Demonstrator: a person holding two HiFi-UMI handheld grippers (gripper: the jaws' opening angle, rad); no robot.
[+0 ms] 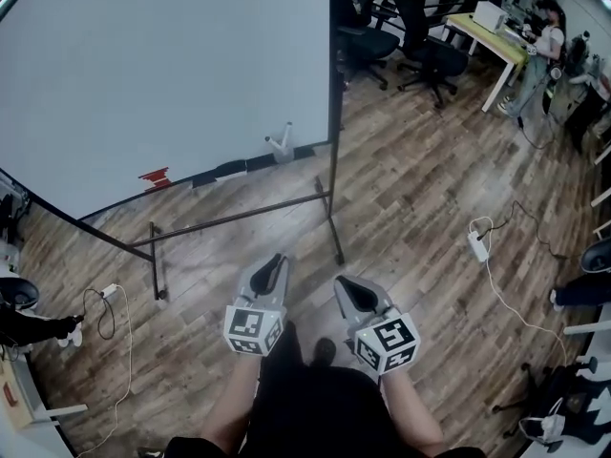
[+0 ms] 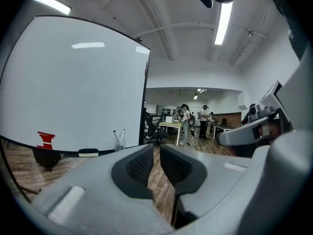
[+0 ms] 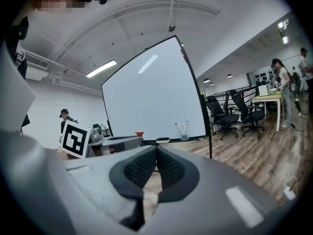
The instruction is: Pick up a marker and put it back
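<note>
A large whiteboard (image 1: 162,74) on a rolling stand fills the upper left of the head view. At the right end of its tray a clear cup of markers (image 1: 280,144) stands upright; it also shows as the cup (image 2: 119,140) in the left gripper view and the cup (image 3: 182,130) in the right gripper view. My left gripper (image 1: 272,267) and right gripper (image 1: 355,292) hover side by side over the wooden floor, well short of the board. The left gripper (image 2: 156,148) has a narrow gap between its pads, with nothing in it. The right gripper (image 3: 156,150) has its tips touching, empty.
On the tray lie a black eraser (image 1: 229,170) and a red object (image 1: 153,176). The stand's crossbar (image 1: 239,219) and legs lie between me and the board. A power strip (image 1: 478,246) and cable lie on the floor at right. Office chairs (image 1: 420,36), a desk (image 1: 492,31) and a person (image 1: 535,55) are beyond.
</note>
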